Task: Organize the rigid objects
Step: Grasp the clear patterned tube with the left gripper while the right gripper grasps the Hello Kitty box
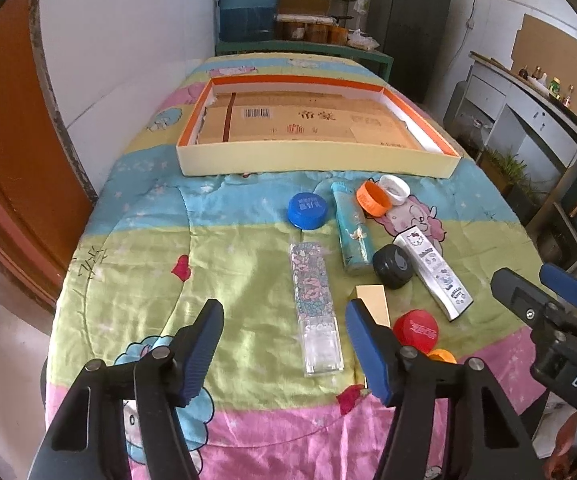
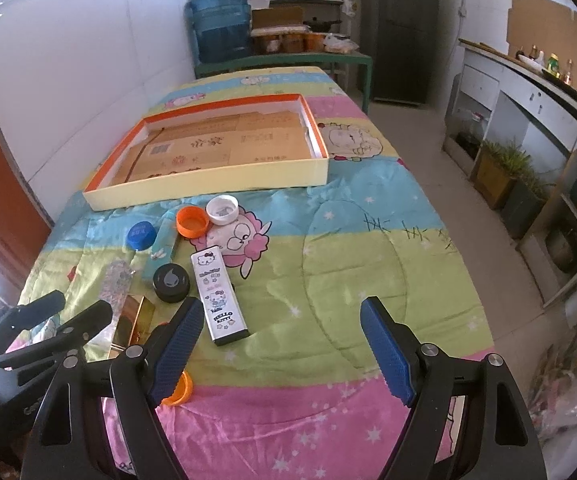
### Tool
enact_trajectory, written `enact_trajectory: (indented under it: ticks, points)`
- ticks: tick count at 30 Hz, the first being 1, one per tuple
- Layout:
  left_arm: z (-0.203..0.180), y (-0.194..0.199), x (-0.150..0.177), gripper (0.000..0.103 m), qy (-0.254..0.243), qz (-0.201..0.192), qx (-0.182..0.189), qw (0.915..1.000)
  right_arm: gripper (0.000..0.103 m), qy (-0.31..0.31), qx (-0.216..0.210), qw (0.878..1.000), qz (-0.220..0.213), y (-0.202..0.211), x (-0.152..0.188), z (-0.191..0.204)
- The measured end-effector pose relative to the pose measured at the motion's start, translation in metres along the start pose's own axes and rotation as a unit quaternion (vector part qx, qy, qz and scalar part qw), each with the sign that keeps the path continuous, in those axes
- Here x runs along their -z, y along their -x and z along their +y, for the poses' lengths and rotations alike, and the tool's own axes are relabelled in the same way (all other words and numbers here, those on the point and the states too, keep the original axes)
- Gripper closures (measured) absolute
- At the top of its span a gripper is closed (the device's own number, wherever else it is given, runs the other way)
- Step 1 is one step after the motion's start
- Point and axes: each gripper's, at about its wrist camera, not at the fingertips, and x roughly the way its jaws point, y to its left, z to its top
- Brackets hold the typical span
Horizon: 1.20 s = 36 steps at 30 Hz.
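Caps and long boxes (image 1: 316,304) lie scattered on the quilt (image 1: 216,264) before the tray (image 1: 312,164). Left gripper (image 1: 284,344) and right gripper (image 2: 280,344) hang spread wide, grasping nothing.

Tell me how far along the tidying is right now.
Nothing looks done: the shallow box holds only cardboard. Nothing is in hand; the left hand-held gripper and right hand-held gripper are both open over the quilt. Left to move: the blue cap, orange cap, white cap, black cap, red cap, teal case, patterned case and Hello Kitty case.
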Motion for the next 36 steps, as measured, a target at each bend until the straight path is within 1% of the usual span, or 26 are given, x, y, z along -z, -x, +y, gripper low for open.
enact_trajectory:
  ticks: [6, 9, 15, 17, 22, 24, 25, 27, 28, 29, 31, 34, 36]
  points:
    - [0.001, -0.013, -0.002, 0.044, 0.001, 0.009, -0.005, 0.9999, 0.021, 0.008, -0.018, 1.0, 0.018, -0.014, -0.002, 0.003]
    - [0.002, -0.019, -0.002, 0.044, 0.002, 0.013, -0.003, 0.9999, 0.022, 0.028, -0.021, 0.999, 0.018, -0.019, -0.003, 0.01]
    - [0.003, -0.023, -0.005, 0.046, -0.001, 0.007, -0.004, 1.0, 0.023, 0.07, -0.023, 0.997, 0.029, -0.038, -0.006, 0.024]
    - [0.002, -0.024, -0.006, 0.047, -0.006, 0.006, -0.007, 0.9999, 0.028, 0.079, -0.022, 0.996, 0.033, -0.044, -0.008, 0.028]
    - [0.001, -0.027, -0.008, 0.048, -0.012, 0.005, -0.007, 0.9999, 0.035, 0.094, -0.032, 0.994, 0.047, -0.057, -0.01, 0.033]
    - [0.002, -0.028, -0.009, 0.051, -0.012, 0.003, -0.007, 0.9999, 0.046, 0.101, -0.035, 0.993, 0.049, -0.059, -0.01, 0.036]
    - [0.002, -0.027, -0.008, 0.051, -0.012, 0.002, -0.007, 0.9999, 0.054, 0.105, -0.04, 0.992, 0.05, -0.061, -0.01, 0.038]
    - [0.002, -0.027, -0.008, 0.054, -0.014, 0.001, -0.008, 0.9999, 0.06, 0.108, -0.046, 0.992, 0.048, -0.062, -0.01, 0.04]
    - [0.001, -0.027, -0.007, 0.054, -0.014, 0.0, -0.008, 0.9999, 0.066, 0.109, -0.051, 0.992, 0.048, -0.061, -0.01, 0.041]
    - [0.001, -0.027, -0.008, 0.057, -0.015, -0.001, -0.007, 0.9999, 0.07, 0.11, -0.054, 0.991, 0.047, -0.06, -0.01, 0.041]
    - [0.002, -0.026, -0.008, 0.061, -0.014, -0.002, -0.004, 0.9999, 0.074, 0.114, -0.058, 0.991, 0.045, -0.059, -0.008, 0.044]
    - [0.004, -0.025, -0.007, 0.07, -0.011, -0.003, 0.003, 0.9999, 0.075, 0.117, -0.058, 0.991, 0.044, -0.058, -0.007, 0.045]
    - [0.005, -0.025, -0.007, 0.079, -0.008, -0.002, 0.011, 0.9999, 0.076, 0.113, -0.061, 0.991, 0.044, -0.058, -0.007, 0.044]
